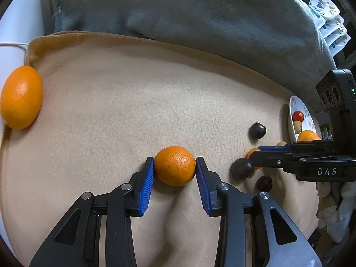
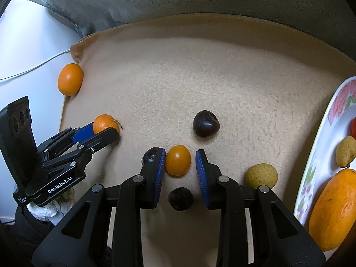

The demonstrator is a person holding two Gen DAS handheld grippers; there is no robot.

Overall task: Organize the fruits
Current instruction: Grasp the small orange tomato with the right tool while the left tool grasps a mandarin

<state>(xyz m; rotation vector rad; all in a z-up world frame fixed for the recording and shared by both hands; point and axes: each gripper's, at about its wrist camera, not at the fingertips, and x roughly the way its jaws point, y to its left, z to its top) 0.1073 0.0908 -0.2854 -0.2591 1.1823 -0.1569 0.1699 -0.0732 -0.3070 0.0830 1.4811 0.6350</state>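
Note:
In the left wrist view my left gripper [image 1: 174, 166] is shut on a mandarin [image 1: 175, 165] that rests on the beige blanket [image 1: 133, 102]; both blue pads touch it. In the right wrist view my right gripper [image 2: 180, 161] is open around a small orange kumquat [image 2: 178, 160], left pad touching, right pad a little apart. The floral plate [image 2: 322, 146] at the right holds a large orange [image 2: 333, 209], a yellow fruit [image 2: 344, 151] and a red one. An orange [image 1: 21, 96] lies at the blanket's left edge.
Dark plums [image 2: 206, 123] [image 2: 180, 198] [image 2: 148, 155] and a yellow fruit [image 2: 261, 175] lie around the right gripper. A grey cushion [image 1: 189, 11] runs along the back. A white cable [image 2: 33, 69] lies on the white surface to the left.

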